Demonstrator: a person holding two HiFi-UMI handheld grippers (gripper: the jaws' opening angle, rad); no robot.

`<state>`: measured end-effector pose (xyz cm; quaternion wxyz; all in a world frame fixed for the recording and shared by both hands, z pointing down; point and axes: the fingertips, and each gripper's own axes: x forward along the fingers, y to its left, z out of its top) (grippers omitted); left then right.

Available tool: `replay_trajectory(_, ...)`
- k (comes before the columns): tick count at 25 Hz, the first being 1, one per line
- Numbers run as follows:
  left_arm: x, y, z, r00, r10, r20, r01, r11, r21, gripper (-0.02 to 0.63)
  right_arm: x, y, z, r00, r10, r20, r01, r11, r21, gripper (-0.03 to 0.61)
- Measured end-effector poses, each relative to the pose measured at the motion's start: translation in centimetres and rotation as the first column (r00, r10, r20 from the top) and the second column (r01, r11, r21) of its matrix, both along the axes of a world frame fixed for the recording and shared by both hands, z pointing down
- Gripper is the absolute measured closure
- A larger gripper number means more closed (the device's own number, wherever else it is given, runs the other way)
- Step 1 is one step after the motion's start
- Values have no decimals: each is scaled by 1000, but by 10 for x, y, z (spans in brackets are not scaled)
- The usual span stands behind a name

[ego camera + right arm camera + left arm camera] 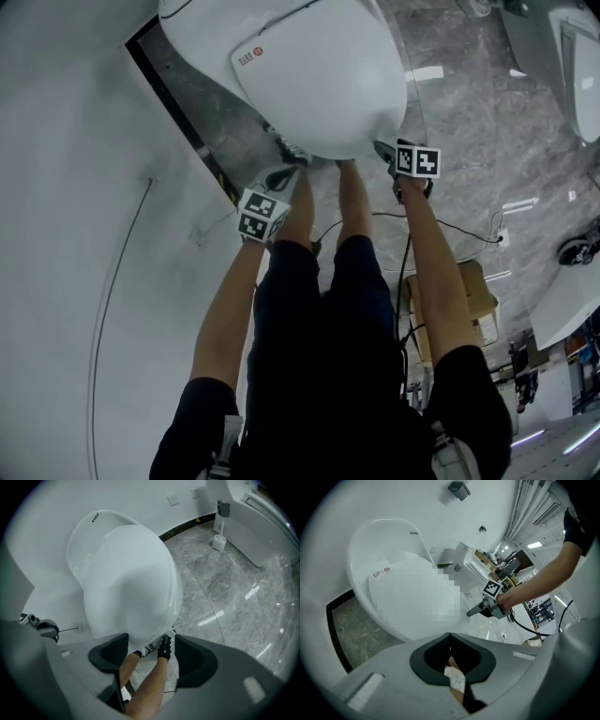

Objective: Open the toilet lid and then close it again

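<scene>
The white toilet (pixel 300 66) stands against the wall, its lid (pixel 323 80) lying down over the bowl. My left gripper (pixel 296 161) is at the lid's front left edge, jaws shut with nothing between them; its shut tips (pixel 450 637) point at the lid (pixel 412 602). My right gripper (pixel 383 150) is at the lid's front right edge. In the right gripper view its jaws (pixel 151 651) stand wide apart just below the lid's front rim (pixel 136 592), pressing on nothing. Whether either gripper touches the lid I cannot tell.
The person's legs and shoes (pixel 328 272) stand right in front of the bowl. A white wall is at the left, with a dark skirting strip (pixel 178 112). On the marble floor (pixel 469 112) lie a cable (pixel 450 225) and a wooden box (pixel 478 295). Another white fixture (pixel 562 56) stands far right.
</scene>
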<state>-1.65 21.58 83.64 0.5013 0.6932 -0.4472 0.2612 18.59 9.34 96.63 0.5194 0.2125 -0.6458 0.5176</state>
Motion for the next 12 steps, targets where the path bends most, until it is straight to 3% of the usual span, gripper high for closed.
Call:
replay_trajectory(7,-6,-9,-5,1000,-13,-5,13,1000,2,603,-1,0,-2,999,40,-7,-40,999,21,273)
replay_trajectory(12,-2,-9,-15,1000,-26,-2,26,1000,2,603,1,-1,-11,1000,-7,-27,8,999,41,275)
